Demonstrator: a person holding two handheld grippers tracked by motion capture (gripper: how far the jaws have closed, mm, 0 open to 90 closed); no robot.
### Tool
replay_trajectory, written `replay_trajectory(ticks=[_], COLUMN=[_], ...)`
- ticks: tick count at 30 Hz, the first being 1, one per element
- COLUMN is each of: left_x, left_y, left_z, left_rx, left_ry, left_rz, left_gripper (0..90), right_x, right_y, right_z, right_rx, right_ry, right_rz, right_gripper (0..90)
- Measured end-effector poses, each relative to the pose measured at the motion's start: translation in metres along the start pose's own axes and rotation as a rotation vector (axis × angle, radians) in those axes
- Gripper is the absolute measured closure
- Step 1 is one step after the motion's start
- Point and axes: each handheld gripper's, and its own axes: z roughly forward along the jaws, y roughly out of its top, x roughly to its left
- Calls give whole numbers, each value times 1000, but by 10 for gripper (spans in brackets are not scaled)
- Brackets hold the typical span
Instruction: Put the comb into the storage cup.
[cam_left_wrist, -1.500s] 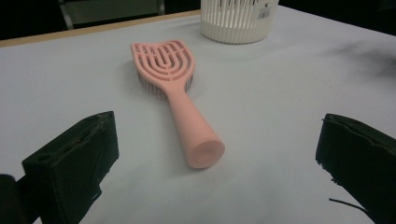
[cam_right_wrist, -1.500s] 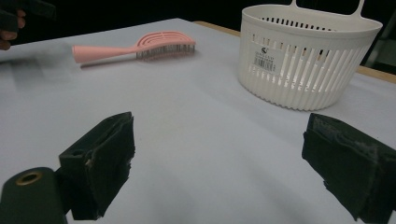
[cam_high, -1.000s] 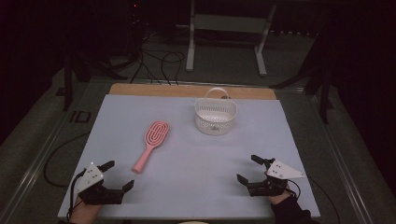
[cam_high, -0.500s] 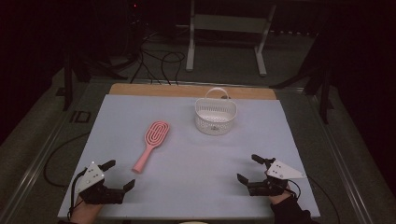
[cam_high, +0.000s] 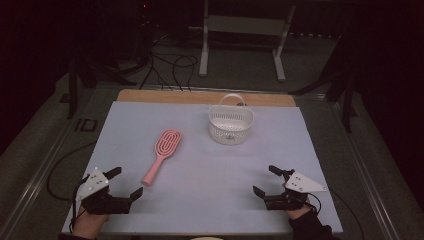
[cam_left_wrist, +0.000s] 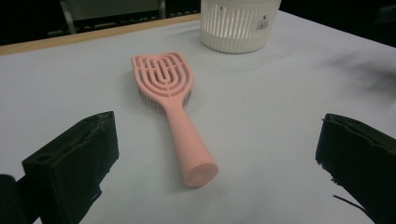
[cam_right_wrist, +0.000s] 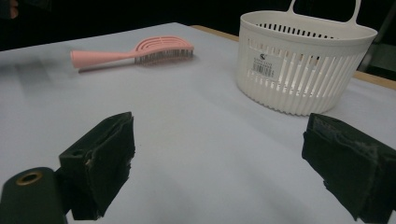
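The brush (cam_left_wrist: 173, 110) is looking like smooth pink plastic with a soft, half-matt sheen. The basket (cam_right_wrist: 303, 60) is showing as off-white slotted plastic, slightly glossy, and is carrying a paper barcode label. The table (cam_high: 210, 170) is wearing a pale, matt, smooth sheet, with a bare wood strip (cam_high: 165, 96) running along its far edge. The jaws of both grippers are appearing as black, matt, rough-edged pads, like foam or rubber.
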Motion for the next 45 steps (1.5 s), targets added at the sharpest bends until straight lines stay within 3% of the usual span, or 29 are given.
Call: replay_trajectory(ticks=[14, 27, 39, 45], left_x=[0, -1, -4, -2], left_y=[29, 51, 72, 80], left_z=[-3, 7, 16, 24], left_rx=[77, 148, 197, 220], left_ry=[3, 7, 8, -16], left_rz=[46, 101, 128, 122], left_gripper=[1, 1, 1, 1], right_x=[0, 0, 1, 1], right_y=[1, 1, 2, 2], right_z=[-1, -1, -1, -2], right_rx=[-7, -14, -13, -14], right_ry=[1, -4, -3, -6], right_rz=[10, 15, 19, 20], right_gripper=[92, 92, 93, 100])
